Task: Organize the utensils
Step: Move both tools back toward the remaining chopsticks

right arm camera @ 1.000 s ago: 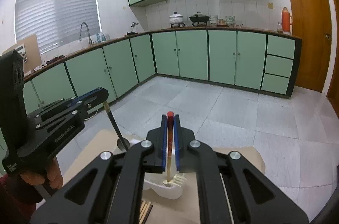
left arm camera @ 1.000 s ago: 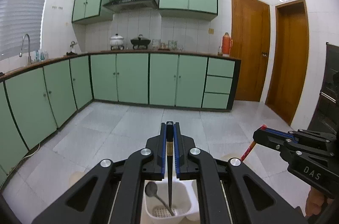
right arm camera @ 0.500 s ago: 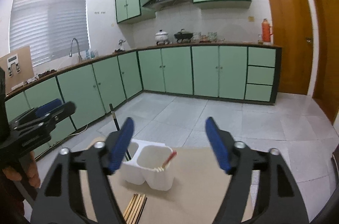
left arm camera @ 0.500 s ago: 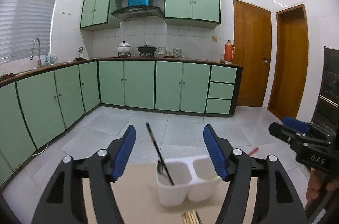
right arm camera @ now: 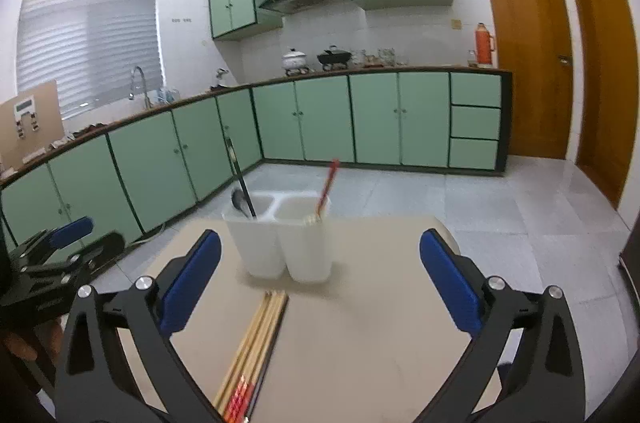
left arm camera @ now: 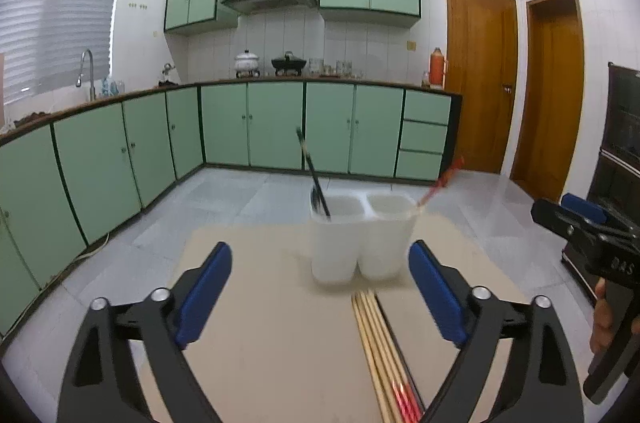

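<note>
A white two-compartment utensil holder [left arm camera: 360, 239] [right arm camera: 280, 239] stands on the tan table [left arm camera: 272, 335] [right arm camera: 380, 323]. A black-handled spoon [left arm camera: 314, 179] [right arm camera: 240, 183] leans in its left compartment. A red-handled fork [left arm camera: 440, 183] [right arm camera: 326, 191] leans in the right one. A bundle of chopsticks [left arm camera: 384, 355] [right arm camera: 256, 347] lies on the table in front of the holder. My left gripper [left arm camera: 320, 299] is open and empty, behind the chopsticks. My right gripper [right arm camera: 320, 287] is open and empty too. Each gripper shows at the edge of the other's view, the right one [left arm camera: 592, 235] and the left one [right arm camera: 60, 255].
Green kitchen cabinets [left arm camera: 280, 127] run along the far wall and the left side, with a tiled floor [right arm camera: 440, 199] between them and the table. Two wooden doors [left arm camera: 480, 75] are at the right. A dark cabinet [left arm camera: 624, 143] stands at the far right.
Both grippers have opened and let go of the spoon and the fork, which now stand in the holder. Both have pulled back toward me, so the chopsticks have come into view.
</note>
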The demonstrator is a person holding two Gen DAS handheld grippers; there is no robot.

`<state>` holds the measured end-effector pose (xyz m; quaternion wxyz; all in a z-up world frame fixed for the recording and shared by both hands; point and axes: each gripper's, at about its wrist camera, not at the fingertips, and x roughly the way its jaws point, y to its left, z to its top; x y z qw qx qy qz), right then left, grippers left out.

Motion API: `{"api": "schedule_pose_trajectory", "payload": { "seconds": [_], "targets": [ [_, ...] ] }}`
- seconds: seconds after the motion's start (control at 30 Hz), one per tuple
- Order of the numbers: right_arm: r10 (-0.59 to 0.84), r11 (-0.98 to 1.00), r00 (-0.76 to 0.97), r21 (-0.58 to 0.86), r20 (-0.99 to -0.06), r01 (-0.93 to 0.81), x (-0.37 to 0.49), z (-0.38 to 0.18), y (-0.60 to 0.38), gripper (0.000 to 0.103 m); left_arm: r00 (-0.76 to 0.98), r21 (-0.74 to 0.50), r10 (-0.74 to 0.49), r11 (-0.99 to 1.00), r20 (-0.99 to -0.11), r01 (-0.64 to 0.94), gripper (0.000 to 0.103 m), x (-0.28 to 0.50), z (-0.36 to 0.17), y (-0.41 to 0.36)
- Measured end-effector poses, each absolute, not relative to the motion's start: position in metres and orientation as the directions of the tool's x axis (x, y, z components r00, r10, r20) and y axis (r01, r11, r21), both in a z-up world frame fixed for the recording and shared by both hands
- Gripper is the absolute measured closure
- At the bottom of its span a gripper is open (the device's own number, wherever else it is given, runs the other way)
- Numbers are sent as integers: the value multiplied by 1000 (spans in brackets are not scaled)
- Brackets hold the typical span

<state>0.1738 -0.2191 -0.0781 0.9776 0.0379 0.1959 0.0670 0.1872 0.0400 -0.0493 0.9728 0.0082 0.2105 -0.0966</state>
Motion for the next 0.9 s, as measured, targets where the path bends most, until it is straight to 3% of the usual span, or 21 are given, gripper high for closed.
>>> {"api": "schedule_pose_trajectory", "payload": {
  "seconds": [0.17, 0.43, 0.73, 0.9],
  "targets": [
    [117, 991, 892, 116, -437, -73, 157, -114, -215, 6, 861, -37, -187, 981, -472, 193, 7, 166, -84, 42],
    [96, 994, 847, 98, -523, -52, 127, -173, -200, 6, 838, -41, -171, 984, -519, 175, 6, 142, -127, 51],
    [55, 998, 855, 57, -516, -30, 94, -213, -170, 6, 840, -14, -118, 991, -529, 130, 6, 117, -161, 61],
    [69, 997, 837, 5, -542, -78, 88, -226, -148, 25, 848, 26, -93, 992, -523, 124, 6, 110, -162, 63]
  ]
}}
